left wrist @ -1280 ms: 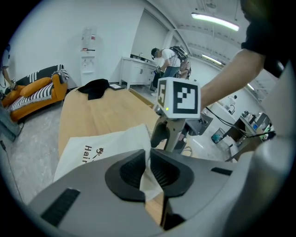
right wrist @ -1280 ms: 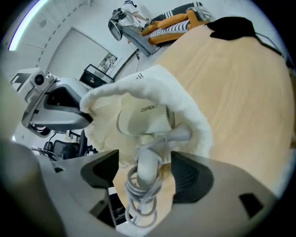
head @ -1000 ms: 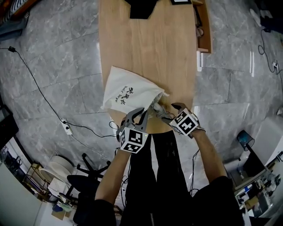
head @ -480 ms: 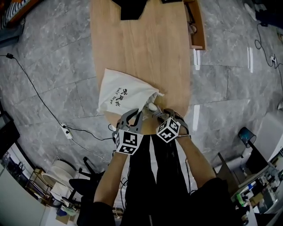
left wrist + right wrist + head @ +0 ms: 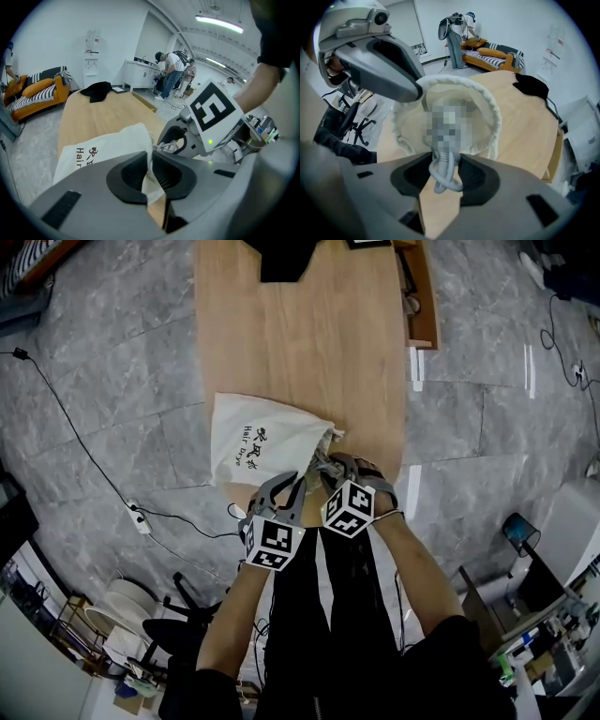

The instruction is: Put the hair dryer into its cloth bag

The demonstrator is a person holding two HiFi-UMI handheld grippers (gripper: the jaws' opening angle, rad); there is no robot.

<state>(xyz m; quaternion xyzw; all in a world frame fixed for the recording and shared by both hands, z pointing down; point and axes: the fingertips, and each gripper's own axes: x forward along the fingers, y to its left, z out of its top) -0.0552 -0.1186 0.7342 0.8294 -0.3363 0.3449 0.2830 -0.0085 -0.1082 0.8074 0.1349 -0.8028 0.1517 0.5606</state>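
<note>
A white cloth bag (image 5: 253, 442) with black print lies on the wooden table (image 5: 309, 352), its mouth toward the near edge. My left gripper (image 5: 298, 479) is shut on the bag's rim cloth (image 5: 149, 180), holding the mouth (image 5: 487, 105) open. My right gripper (image 5: 323, 465) sits right at the mouth, its jaws closing on the hair dryer's looped grey cord (image 5: 443, 171), which fills the gap between the pads. The cord runs into the bag. The dryer's body inside is blurred out.
A black cloth (image 5: 281, 259) lies at the table's far end, beside a wooden side shelf (image 5: 417, 296). A power strip and cable (image 5: 141, 512) lie on the grey floor at left. People (image 5: 171, 75) stand far back; a sofa (image 5: 37, 89) is at left.
My right gripper has swung left to the bag's mouth, rolled, and narrowed its jaws around the cord. The left gripper has kept its hold and place.
</note>
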